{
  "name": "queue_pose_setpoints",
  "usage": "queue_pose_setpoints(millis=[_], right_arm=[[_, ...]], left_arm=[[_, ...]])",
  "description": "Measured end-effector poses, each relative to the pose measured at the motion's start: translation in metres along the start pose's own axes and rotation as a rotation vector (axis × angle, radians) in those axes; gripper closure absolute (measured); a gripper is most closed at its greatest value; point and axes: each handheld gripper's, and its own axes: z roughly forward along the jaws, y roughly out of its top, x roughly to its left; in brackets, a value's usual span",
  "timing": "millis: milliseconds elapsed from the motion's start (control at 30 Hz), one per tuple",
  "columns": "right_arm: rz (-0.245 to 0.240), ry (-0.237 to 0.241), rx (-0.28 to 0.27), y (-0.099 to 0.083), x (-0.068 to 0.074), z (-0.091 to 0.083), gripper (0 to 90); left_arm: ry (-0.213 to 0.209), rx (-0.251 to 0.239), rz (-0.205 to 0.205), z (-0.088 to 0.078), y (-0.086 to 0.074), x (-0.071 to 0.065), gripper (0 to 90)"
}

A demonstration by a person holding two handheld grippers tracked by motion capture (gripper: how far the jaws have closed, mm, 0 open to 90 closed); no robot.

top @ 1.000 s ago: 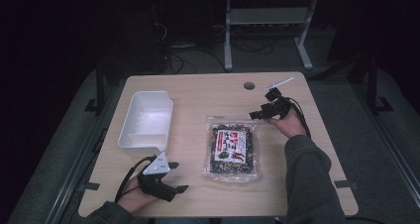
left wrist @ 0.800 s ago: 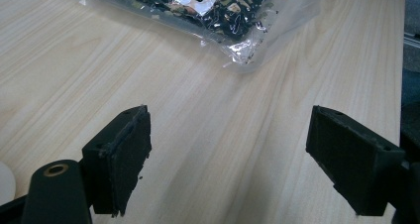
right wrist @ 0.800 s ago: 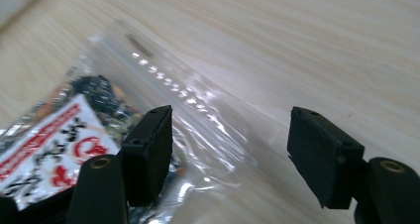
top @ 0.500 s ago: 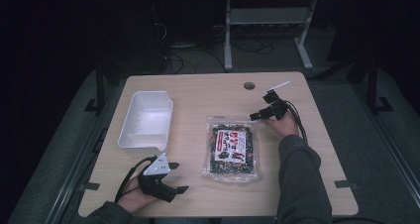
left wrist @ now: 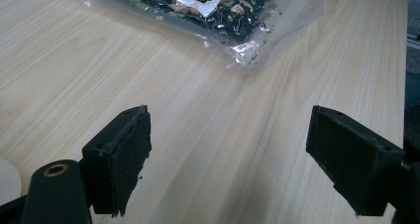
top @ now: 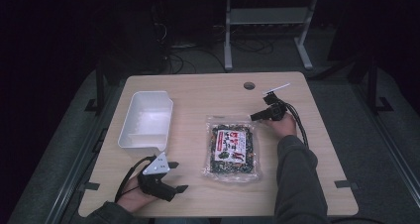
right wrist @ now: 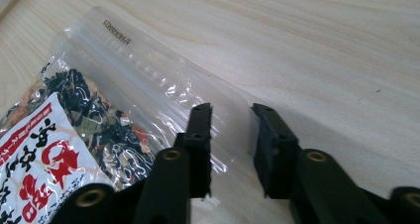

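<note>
Dark floor and a tangle of cables surround a light wooden table (top: 208, 97), with a metal stand's legs (top: 267, 35) beyond its far edge. On the left half sits a white bin (top: 146, 120), open side up, well apart from everything else. A clear bag of dried mix (top: 232, 147) with a red and white label lies flat near the middle, its transparent sealed end toward the far side. A round cable hole (top: 249, 85) marks the far edge of the tabletop. Bare wood runs wide between bin and bag, along the near edge, and across the right side. The left gripper (top: 174, 177) rests low near the near-left corner, held in the person's left hand (top: 131, 196); its jaws are spread wide with only bare wood between them, the bag's near corner (left wrist: 247, 55) lying ahead of them. The right gripper (top: 252, 118) sits at the bag's far-right corner, the right hand (top: 283, 126) behind it and a grey sleeve (top: 297, 179) trailing to the near edge. Its jaws stand partly apart, straddling the bag's clear edge (right wrist: 218, 120) without clamping it.
</note>
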Motion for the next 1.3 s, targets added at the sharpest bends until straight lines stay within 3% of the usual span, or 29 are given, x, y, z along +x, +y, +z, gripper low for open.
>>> queue_pose_setpoints(millis=[33, 100, 133, 233, 400, 533, 700, 933, 1300], right_arm=[[-0.016, -0.012, -0.007, -0.001, 0.001, -0.003, 77.2], [-0.019, -0.004, -0.016, -0.001, 0.001, -0.005, 80.0], [-0.045, 0.005, -0.04, -0.001, 0.003, -0.011, 87.5], [-0.061, 0.012, -0.048, -0.001, 0.005, -0.016, 89.4], [-0.103, 0.021, -0.079, -0.002, 0.012, -0.032, 89.7], [-0.118, 0.045, -0.128, -0.005, 0.016, -0.047, 89.8], [-0.144, 0.066, -0.178, -0.009, 0.024, -0.069, 89.8], [-0.219, 0.091, -0.257, -0.019, 0.046, -0.104, 89.8], [-0.314, 0.147, -0.333, -0.025, 0.077, -0.136, 89.8]], left_arm=[[0.0, 0.0, 0.0, 0.0, 0.0, 0.0, 17.0], [0.002, 0.001, 0.001, 0.0, 0.0, 0.0, 17.0], [0.01, 0.002, 0.007, 0.0, 0.0, -0.001, 17.0], [0.013, 0.002, 0.006, 0.0, 0.0, 0.0, 17.0], [0.015, -0.006, 0.001, 0.0, 0.001, 0.0, 17.1], [-0.023, -0.018, -0.022, 0.001, 0.002, -0.001, 19.2], [-0.042, -0.032, -0.036, 0.002, 0.004, -0.002, 19.9], [-0.059, -0.054, -0.055, 0.006, 0.011, -0.003, 20.4], [-0.055, -0.068, -0.094, 0.023, 0.024, 0.002, 19.4]])
